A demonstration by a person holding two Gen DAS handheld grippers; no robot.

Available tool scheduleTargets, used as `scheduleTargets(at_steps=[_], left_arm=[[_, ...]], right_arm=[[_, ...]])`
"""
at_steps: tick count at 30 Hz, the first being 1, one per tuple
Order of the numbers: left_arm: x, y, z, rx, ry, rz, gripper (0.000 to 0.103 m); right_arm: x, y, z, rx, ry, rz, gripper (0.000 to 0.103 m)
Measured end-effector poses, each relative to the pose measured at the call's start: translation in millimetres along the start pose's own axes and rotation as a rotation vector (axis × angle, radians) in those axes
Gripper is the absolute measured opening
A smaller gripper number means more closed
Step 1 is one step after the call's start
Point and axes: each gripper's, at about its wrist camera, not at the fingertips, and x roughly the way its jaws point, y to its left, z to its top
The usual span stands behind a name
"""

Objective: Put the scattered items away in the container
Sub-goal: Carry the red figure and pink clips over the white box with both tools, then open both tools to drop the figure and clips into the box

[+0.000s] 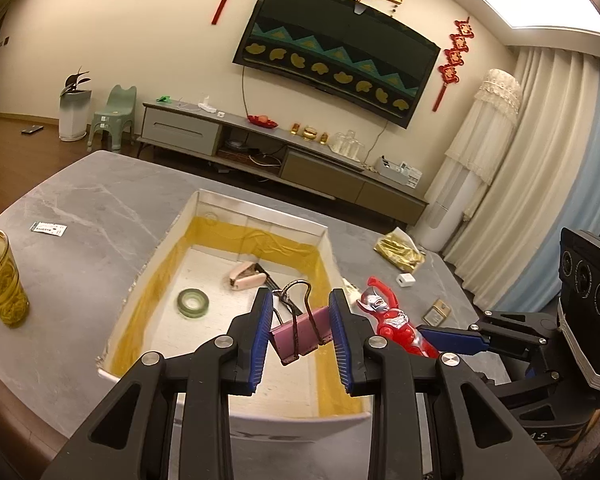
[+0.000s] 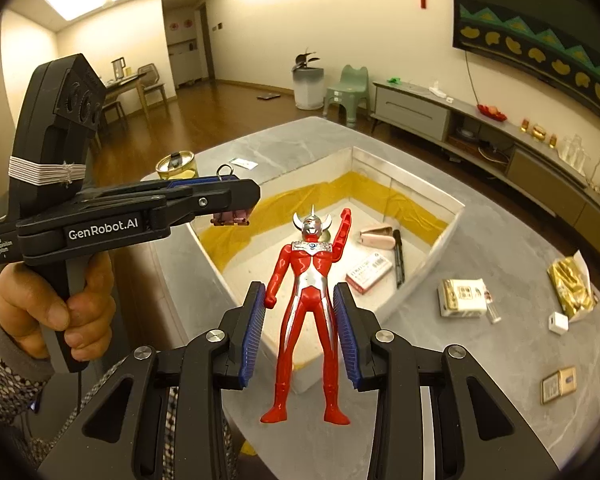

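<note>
The left gripper point(image 1: 300, 322) clamps a pink binder clip point(image 1: 300, 338) above the box point(image 1: 260, 216); the right gripper point(image 2: 300, 332) clamps the red toy figure point(image 2: 310, 300) beside it. Releasing together risks collision.

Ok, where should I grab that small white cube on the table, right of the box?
Come from straight above and pinch the white cube across two opposite flat sides. It sits low on the table, so a sideways approach would probably scrape, and the gold foil packet crowds its far side.
</note>
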Motion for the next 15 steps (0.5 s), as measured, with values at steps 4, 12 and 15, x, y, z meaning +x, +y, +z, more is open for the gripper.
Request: scheduleTargets(at_steps=[4, 12, 15], left_arm=[[7.4, 10.9, 5.2, -0.01, 0.007, 0.012, 0.03], [28.1, 34.9, 10.5, -0.05, 0.049, 0.031, 0.03], [37.0, 44.1, 8.8, -0.063, 0.076, 0.045, 0.03]], right_arm=[[13.0, 1.3, 10.1, -0.013, 0.008, 0.004, 0.037], [44.1, 3.4, 25.3, -0.031, 0.034, 0.015, 0.037], [57.9, 1.9, 28.6, -0.032, 0.049, 0.018, 0.037]])
